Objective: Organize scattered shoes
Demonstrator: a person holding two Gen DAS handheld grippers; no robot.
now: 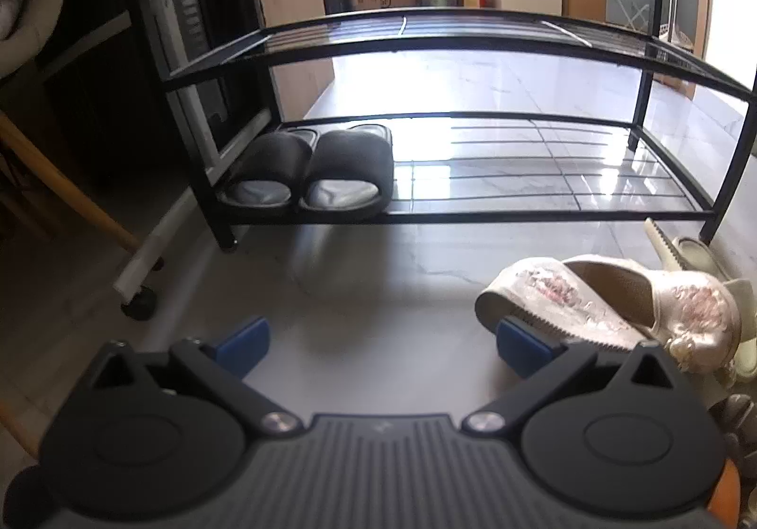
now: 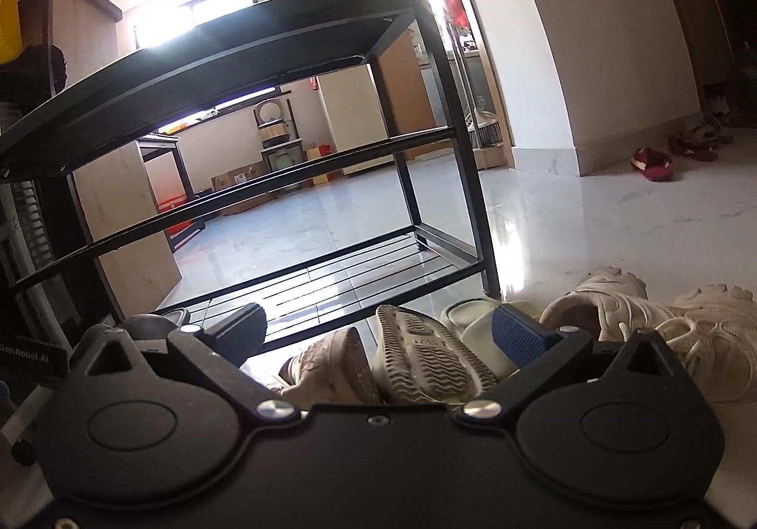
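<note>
A black metal shoe rack [image 1: 473, 216] stands on the pale floor. A pair of black slippers [image 1: 307, 169] sits at the left end of its bottom shelf. My left gripper [image 1: 383, 344] is open and empty, low over the floor in front of the rack. A cream floral shoe [image 1: 615, 297] lies tipped on its side, touching the right finger [image 1: 520, 347]. My right gripper [image 2: 378, 330] is open over a pile of shoes: a cream slipper turned sole-up [image 2: 426, 358], a floral shoe [image 2: 331, 368] and beige sneakers [image 2: 662, 330]. The rack also shows in the right wrist view [image 2: 426, 240].
A cream slipper [image 1: 681, 254] lies by the rack's right front leg. A white unit on castors [image 1: 142, 283] and a wooden leg [image 1: 61, 179] stand left of the rack. Red slippers [image 2: 655, 162] lie by the far wall. The rack's middle shelf [image 1: 449, 32] holds nothing.
</note>
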